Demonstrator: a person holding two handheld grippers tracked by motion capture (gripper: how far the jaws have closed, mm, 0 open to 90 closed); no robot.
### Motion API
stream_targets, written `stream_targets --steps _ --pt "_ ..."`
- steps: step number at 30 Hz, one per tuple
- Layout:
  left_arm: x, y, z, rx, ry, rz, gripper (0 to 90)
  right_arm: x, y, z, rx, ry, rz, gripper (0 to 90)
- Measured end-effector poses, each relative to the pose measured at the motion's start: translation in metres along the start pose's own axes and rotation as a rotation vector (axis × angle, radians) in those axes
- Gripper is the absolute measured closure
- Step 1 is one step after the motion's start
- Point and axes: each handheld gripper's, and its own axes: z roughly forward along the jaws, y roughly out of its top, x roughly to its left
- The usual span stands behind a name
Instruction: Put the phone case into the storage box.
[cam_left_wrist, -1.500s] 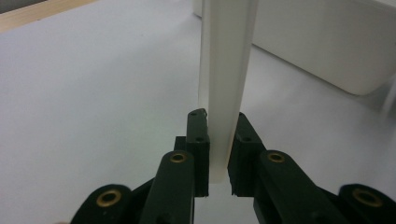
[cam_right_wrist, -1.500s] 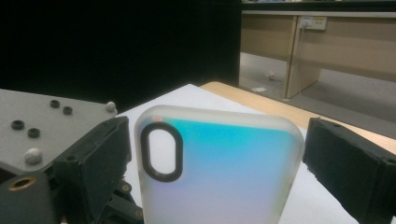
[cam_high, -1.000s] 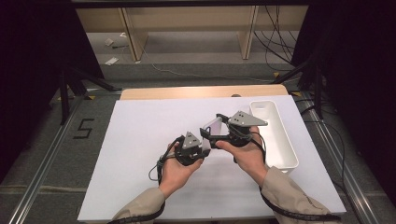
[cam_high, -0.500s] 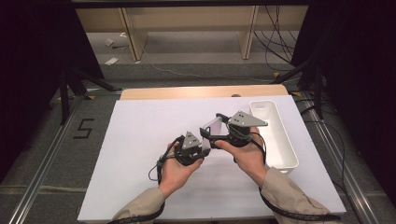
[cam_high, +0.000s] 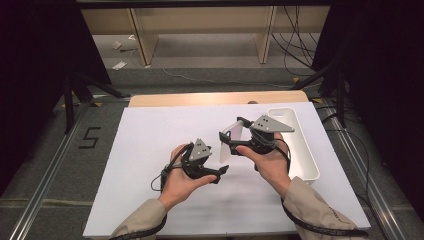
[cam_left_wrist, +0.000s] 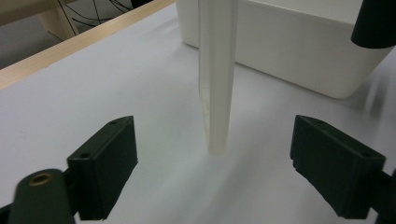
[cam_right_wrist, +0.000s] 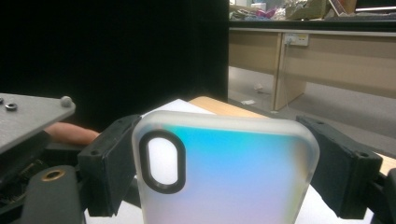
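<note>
A frosted, iridescent phone case (cam_right_wrist: 224, 172) with a black-ringed camera cutout is clamped by its sides in my right gripper (cam_right_wrist: 223, 179). In the high view the phone case (cam_high: 227, 145) hangs on edge above the white mat, held by the right gripper (cam_high: 231, 131). My left gripper (cam_high: 220, 173) sits just below and to the left of it, open. In the left gripper view the case (cam_left_wrist: 215, 84) stands edge-on, its lower end between and beyond the spread jaws of the left gripper (cam_left_wrist: 215, 170), touching neither.
A long white bin (cam_high: 300, 145) stands on the mat's right side, behind the case as the white bin (cam_left_wrist: 299, 42). The white mat (cam_high: 145, 145) covers the table, with a wooden edge (cam_high: 200, 98) at the far side. Dark frames and cables surround the table.
The right gripper has tipped the case so its free end hangs lower, closer to the left gripper. The left hand has barely shifted.
</note>
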Motion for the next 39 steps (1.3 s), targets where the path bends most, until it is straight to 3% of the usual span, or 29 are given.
stream_targets --steps 6,25,39 --pt "0.005 -0.004 -0.010 -0.001 -0.022 0.017 0.0 -0.002 0.000 -0.002 -0.001 -0.006 0.001 18.3" --pt "0.019 -0.016 -0.040 -0.042 0.003 0.004 0.0 -0.012 0.004 -0.010 -0.012 -0.037 -0.002 18.3" --pt "0.029 -0.029 -0.053 -0.027 0.028 0.001 0.0 -0.017 0.006 -0.014 -0.016 -0.052 0.004 18.3"
